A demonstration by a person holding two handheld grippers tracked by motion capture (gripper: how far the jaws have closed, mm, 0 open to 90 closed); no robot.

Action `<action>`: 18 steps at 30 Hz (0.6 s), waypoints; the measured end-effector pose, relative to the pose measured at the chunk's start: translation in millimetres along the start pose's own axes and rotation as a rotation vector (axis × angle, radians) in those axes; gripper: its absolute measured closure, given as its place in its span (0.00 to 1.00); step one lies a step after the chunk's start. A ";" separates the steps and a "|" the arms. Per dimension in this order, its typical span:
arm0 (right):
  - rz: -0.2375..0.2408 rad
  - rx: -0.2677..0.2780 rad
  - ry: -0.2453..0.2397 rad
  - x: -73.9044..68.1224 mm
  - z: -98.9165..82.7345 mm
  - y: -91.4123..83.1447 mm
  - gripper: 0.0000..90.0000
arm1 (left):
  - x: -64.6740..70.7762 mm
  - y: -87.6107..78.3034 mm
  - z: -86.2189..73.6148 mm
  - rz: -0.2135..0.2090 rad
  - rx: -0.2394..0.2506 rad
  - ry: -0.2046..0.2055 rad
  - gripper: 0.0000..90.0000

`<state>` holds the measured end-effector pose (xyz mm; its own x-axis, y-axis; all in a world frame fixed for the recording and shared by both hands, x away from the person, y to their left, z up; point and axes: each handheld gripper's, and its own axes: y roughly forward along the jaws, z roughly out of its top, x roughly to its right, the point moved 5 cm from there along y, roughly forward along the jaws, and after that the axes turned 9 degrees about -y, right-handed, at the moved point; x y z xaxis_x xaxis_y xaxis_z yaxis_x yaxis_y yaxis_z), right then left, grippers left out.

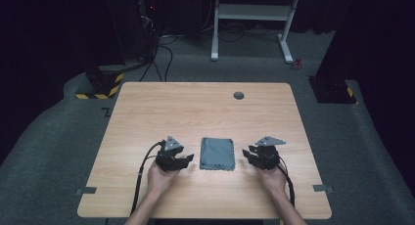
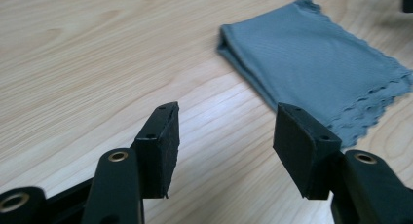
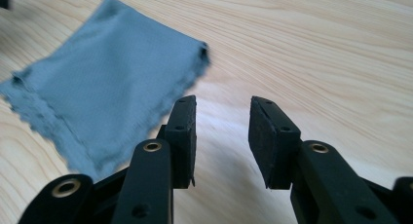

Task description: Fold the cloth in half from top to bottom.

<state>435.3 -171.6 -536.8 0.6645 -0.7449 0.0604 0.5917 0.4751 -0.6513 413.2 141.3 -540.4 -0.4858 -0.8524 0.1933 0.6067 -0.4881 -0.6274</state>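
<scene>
Two hand-held grippers sit low over the near part of the worktop (image 1: pixel 147 112), one in each of the person's hands, with a folded grey cloth (image 1: pixel 218 153) lying flat between them.

Left hand-held gripper (image 1: pixel 183 160): released, its jaws standing well apart with nothing between them. In the left gripper view the bare wood shows in the gap, and the cloth (image 2: pixel 311 68) lies just ahead and to the right of the right-hand jaw, apart from the pads. The cloth's scalloped edges are stacked on the side closest to this gripper's right jaw; its folded corner points away.

Right hand-held gripper (image 1: pixel 248 155): also released, jaws parted with only wood in the gap. In the right gripper view the cloth (image 3: pixel 112 87) lies ahead and to the left of the left-hand jaw; that jaw overlaps its edge in the view, and I cannot tell whether the pad touches it. The cloth's scalloped edge runs along the side closest to this gripper.

Both jaw pairs point inward toward the cloth from opposite sides. A black cable (image 1: pixel 142 176) trails back from the left gripper along the forearm.

Beyond the cloth, the worktop is plain wood up to a small round dark grommet (image 1: pixel 239 95) close to the far edge.
</scene>
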 end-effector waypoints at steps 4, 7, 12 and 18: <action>-0.048 -0.008 0.006 8.9 -14.1 -9.9 0.68 | -17.4 -10.9 -11.3 0.085 0.009 0.004 0.47; -0.099 -0.029 0.017 17.7 -28.8 -14.9 0.67 | -28.0 -17.8 -20.0 0.116 0.020 -0.036 0.47; -0.124 -0.027 0.053 26.9 -44.4 -24.1 0.65 | -42.4 -31.8 -30.5 0.143 0.054 -0.086 0.47; -0.140 -0.033 0.053 29.9 -50.1 -27.5 0.64 | -49.1 -33.1 -38.1 0.168 0.042 -0.106 0.46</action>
<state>416.0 -230.3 -555.0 0.5509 -0.8269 0.1128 0.6611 0.3499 -0.6637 393.0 206.4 -557.8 -0.3077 -0.9364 0.1684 0.7006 -0.3428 -0.6258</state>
